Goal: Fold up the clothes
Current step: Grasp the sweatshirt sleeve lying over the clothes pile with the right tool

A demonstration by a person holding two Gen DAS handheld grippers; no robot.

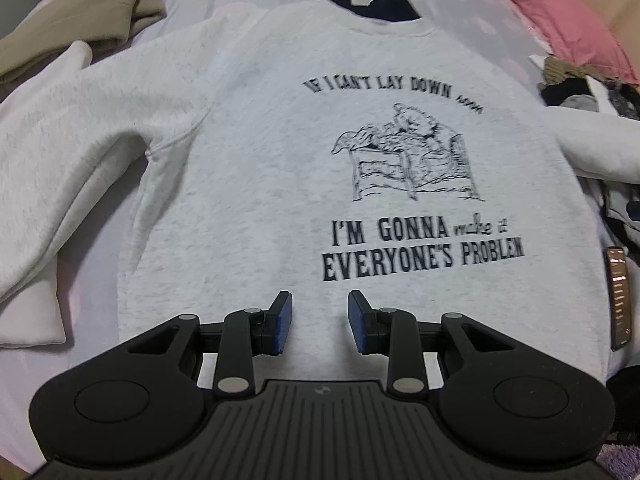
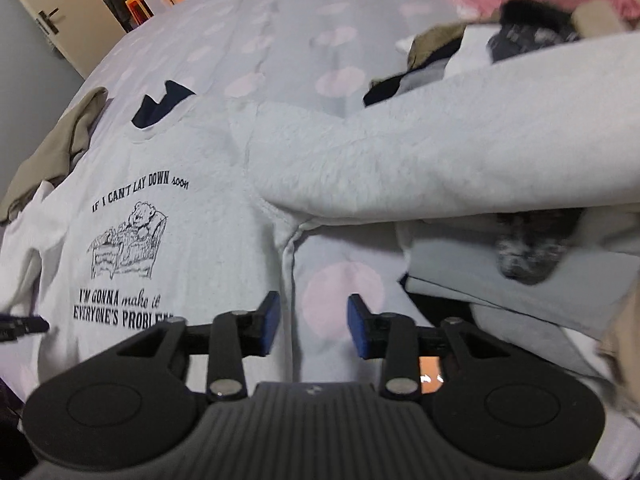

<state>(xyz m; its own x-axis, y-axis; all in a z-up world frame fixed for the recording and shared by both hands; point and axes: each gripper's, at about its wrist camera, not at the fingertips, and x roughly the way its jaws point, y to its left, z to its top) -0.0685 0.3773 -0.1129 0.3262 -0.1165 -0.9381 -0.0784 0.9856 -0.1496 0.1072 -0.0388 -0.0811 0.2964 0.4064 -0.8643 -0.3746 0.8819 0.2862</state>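
Grey sweatshirt lies flat, print up, on the spotted bedspread. Left gripper: jaws apart, nothing between, over the hem at 6 o'clock. Right gripper: jaws apart, empty, above the side seam. Sleeve at 3 o'clock runs out of frame, covering a clothes pile (items blurred, indistinct). Dark garment at 12 o'clock mostly hidden behind the collar.

My left gripper points steeply down, its blue pads parted with nothing between them. My right gripper is also angled down, jaws apart and empty, its pads clear of any contact. No hand or sleeve shows in either wrist view.
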